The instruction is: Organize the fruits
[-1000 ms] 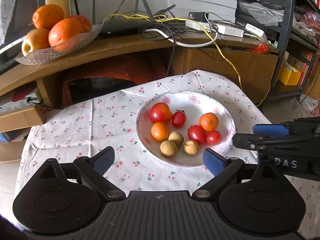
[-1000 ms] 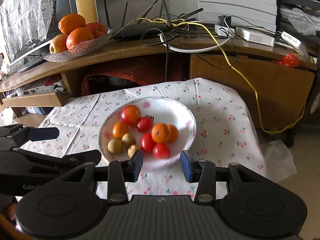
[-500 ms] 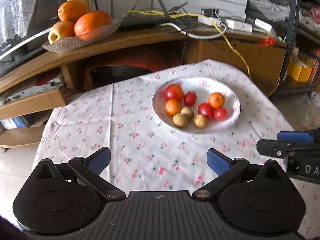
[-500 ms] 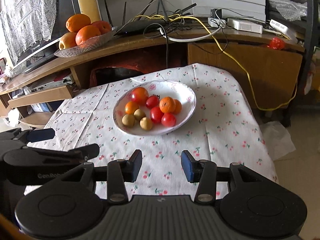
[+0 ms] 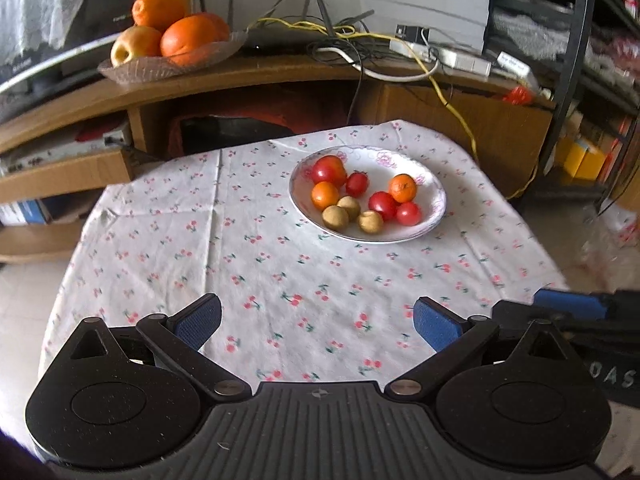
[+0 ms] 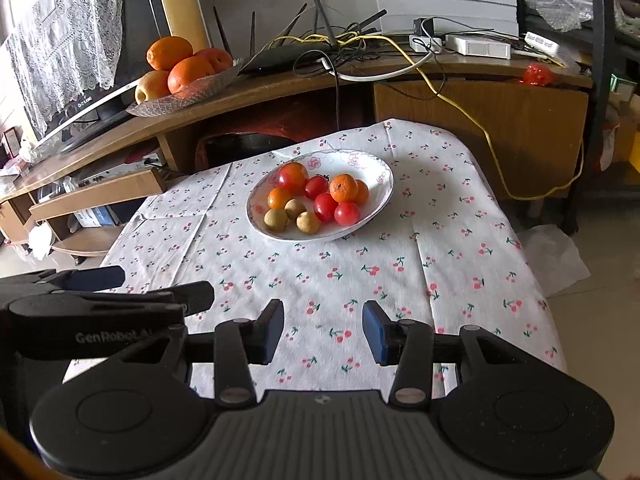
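Observation:
A white floral bowl (image 5: 432,184) (image 6: 380,172) sits on the cherry-print tablecloth (image 5: 256,264) (image 6: 448,248), toward its far side. It holds red tomatoes (image 5: 329,170), small oranges (image 5: 403,188) and three brownish-green round fruits (image 5: 335,217). My left gripper (image 5: 316,322) hovers over the near part of the cloth, wide open and empty. Over the near edge my right gripper (image 6: 323,330) is partly open, nothing between its blue pads. Each gripper shows at the edge of the other's view.
A curved wooden shelf (image 5: 260,76) behind the table carries a glass dish (image 5: 160,66) of large oranges and an apple, a router and tangled cables (image 5: 360,40). A black metal rack (image 5: 576,40) stands at right. Floor lies beyond the table's right edge.
Both grippers have pulled back from the bowl toward the near side of the table. The bowl now looks smaller and farther. Neither gripper's opening has changed.

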